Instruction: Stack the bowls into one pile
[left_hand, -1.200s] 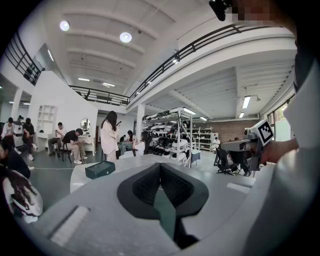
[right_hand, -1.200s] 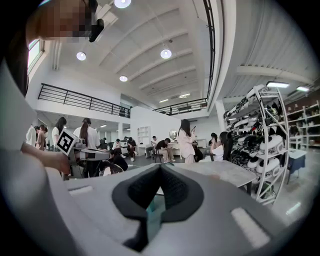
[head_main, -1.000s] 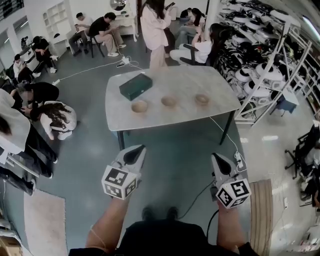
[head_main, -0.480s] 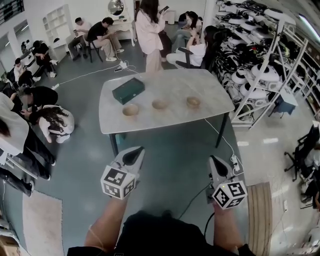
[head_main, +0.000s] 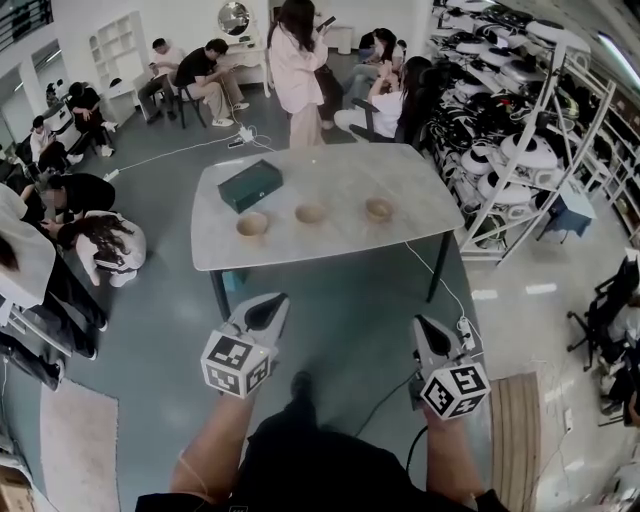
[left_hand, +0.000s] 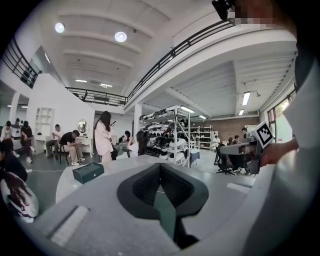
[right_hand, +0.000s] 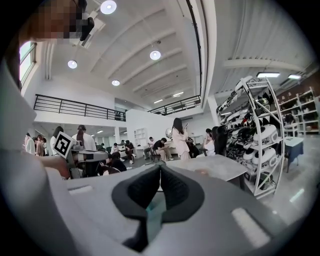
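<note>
Three tan bowls stand apart in a row on the grey table (head_main: 400, 175): a left bowl (head_main: 252, 225), a middle bowl (head_main: 311, 213) and a right bowl (head_main: 379, 210). Both grippers hang over the floor, well short of the table's near edge. My left gripper (head_main: 268, 304) is shut with nothing in it, its dark pads meeting at the tip (left_hand: 160, 166). My right gripper (head_main: 427, 329) is likewise shut and empty (right_hand: 160, 167). The table is ahead of both in the gripper views.
A dark green box (head_main: 250, 186) lies on the table behind the left bowl. A rack of helmets (head_main: 510, 150) stands right of the table. A cable and power strip (head_main: 468, 325) lie on the floor. Several people sit and stand left and beyond.
The table and bowls have drifted left and slightly lower in the head view, looking a little nearer. Both grippers stay shut and keep about the same place in the picture.
</note>
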